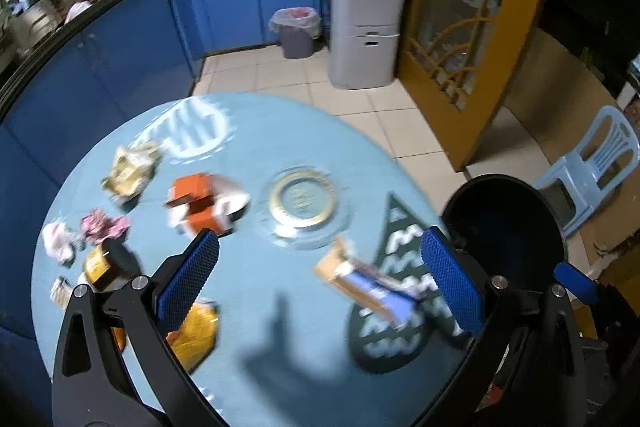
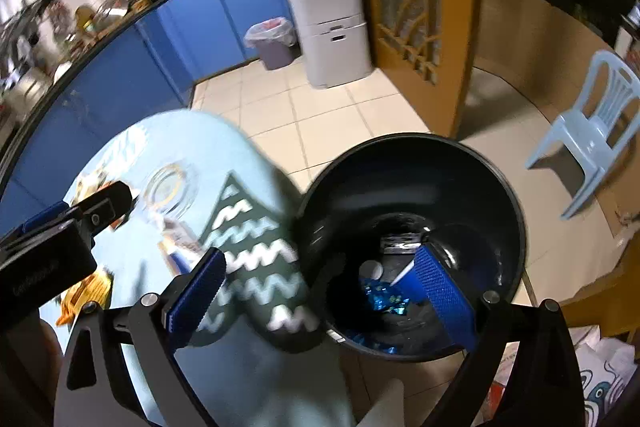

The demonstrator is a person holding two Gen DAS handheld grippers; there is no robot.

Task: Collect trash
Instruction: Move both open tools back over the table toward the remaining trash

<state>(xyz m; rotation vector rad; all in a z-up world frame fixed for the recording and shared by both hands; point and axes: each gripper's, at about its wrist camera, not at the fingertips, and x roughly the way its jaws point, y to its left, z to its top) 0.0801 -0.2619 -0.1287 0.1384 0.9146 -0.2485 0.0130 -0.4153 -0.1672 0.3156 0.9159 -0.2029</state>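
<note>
jaws of the left gripper (image 1: 320,279) spread wide above the table (image 1: 256,307), blurred wrapper (image 1: 368,287) between; right gripper (image 2: 320,291), released, hangs over the black bin (image 2: 408,195).

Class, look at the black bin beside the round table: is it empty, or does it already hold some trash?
Not empty. The right wrist view looks down into the black bin, and shiny blue wrappers and a few pale scraps lie at its bottom; most of it remains unfilled.

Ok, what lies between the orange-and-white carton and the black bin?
In the left wrist view: a gold-rimmed glass dish, then a dark green patterned mat bearing a blue-and-tan wrapper.
</note>
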